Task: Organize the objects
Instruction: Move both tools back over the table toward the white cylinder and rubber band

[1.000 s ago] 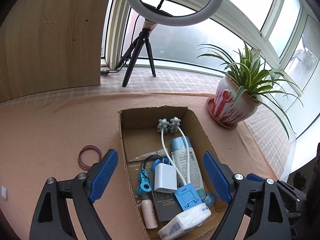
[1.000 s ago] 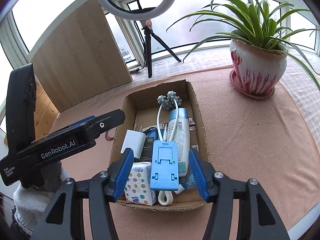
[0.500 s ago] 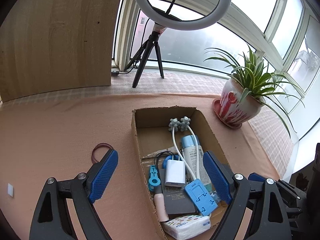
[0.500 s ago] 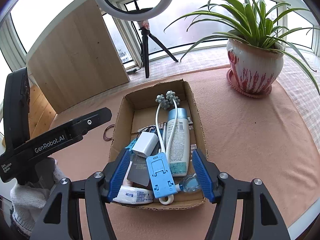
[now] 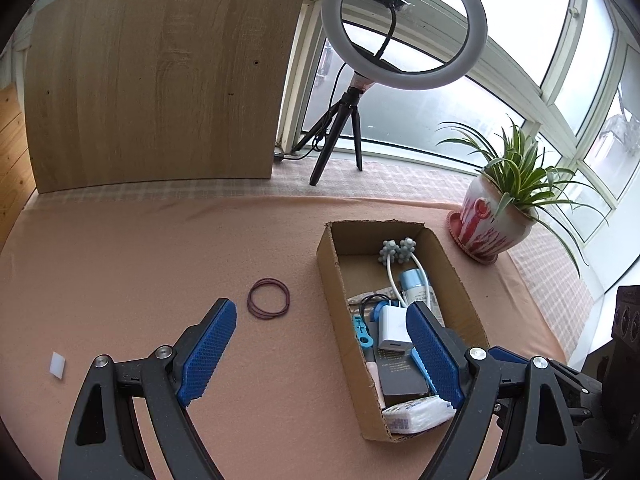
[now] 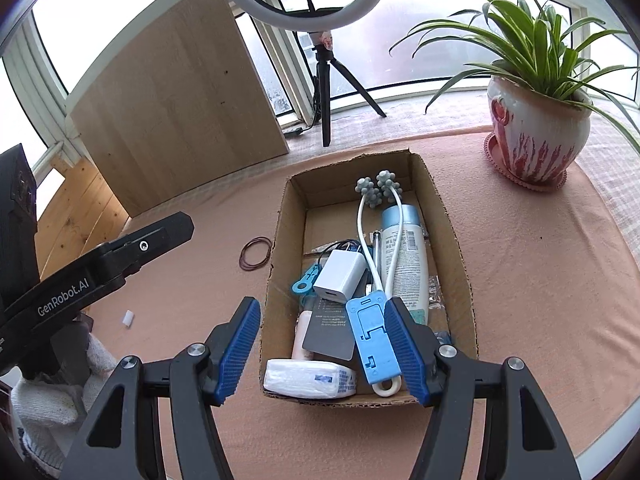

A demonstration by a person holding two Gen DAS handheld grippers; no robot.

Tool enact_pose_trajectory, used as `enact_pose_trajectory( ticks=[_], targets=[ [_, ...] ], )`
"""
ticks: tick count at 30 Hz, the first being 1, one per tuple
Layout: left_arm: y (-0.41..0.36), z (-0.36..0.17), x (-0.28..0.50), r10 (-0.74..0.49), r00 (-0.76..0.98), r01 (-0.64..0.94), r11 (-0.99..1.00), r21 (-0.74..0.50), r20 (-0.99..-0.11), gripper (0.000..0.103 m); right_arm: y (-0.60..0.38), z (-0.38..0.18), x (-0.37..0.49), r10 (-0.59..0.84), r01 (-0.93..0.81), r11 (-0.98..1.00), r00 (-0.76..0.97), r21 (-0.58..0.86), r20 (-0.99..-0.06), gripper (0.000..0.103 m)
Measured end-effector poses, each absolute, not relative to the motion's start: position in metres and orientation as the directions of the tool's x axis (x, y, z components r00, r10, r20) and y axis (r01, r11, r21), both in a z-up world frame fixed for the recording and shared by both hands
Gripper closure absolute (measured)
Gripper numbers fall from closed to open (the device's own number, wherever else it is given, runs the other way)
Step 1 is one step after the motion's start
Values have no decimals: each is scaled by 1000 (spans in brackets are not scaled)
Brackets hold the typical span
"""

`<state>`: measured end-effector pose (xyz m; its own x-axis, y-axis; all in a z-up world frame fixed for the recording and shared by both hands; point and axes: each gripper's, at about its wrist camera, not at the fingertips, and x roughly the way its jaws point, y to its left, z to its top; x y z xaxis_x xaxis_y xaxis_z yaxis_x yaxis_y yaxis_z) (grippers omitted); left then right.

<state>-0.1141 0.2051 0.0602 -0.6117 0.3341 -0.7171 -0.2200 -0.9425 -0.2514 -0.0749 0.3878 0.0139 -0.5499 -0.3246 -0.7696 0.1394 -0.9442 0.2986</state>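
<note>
An open cardboard box (image 5: 342, 320) stands on the peach cloth, holding a white charger (image 6: 340, 276), a blue-capped bottle (image 6: 404, 256), a white massager with grey balls (image 6: 378, 190), a blue phone stand (image 6: 374, 340), a tissue pack (image 6: 310, 378) and a dark card (image 6: 332, 328). A loop of dark red rubber bands (image 5: 268, 298) lies on the cloth left of the box. My left gripper (image 5: 320, 312) hangs open and empty between the bands and the box's left wall. My right gripper (image 6: 323, 306) is open over the box's near end, holding nothing.
A potted spider plant (image 5: 494, 220) stands at the right back. A ring light on a tripod (image 5: 404, 28) and a wooden panel (image 5: 160, 80) stand behind the cloth. A small white piece (image 5: 57, 365) lies at the left. The left gripper's black body (image 6: 100, 272) and a gloved hand (image 6: 44, 400) fill the right view's left side.
My left gripper has moved left and back from over the box toward the rubber bands. The right gripper shifted a little left. The tissue pack, earlier showing its patterned face, now lies flat.
</note>
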Motion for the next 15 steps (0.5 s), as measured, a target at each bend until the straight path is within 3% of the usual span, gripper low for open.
enact_pose_trajectory(
  ticks=[15],
  targets=[
    [88, 9, -91, 245, -551, -45, -963, -264, -798, 14, 316, 3, -71, -400, 233, -916, -470, 326, -787, 42]
  ],
)
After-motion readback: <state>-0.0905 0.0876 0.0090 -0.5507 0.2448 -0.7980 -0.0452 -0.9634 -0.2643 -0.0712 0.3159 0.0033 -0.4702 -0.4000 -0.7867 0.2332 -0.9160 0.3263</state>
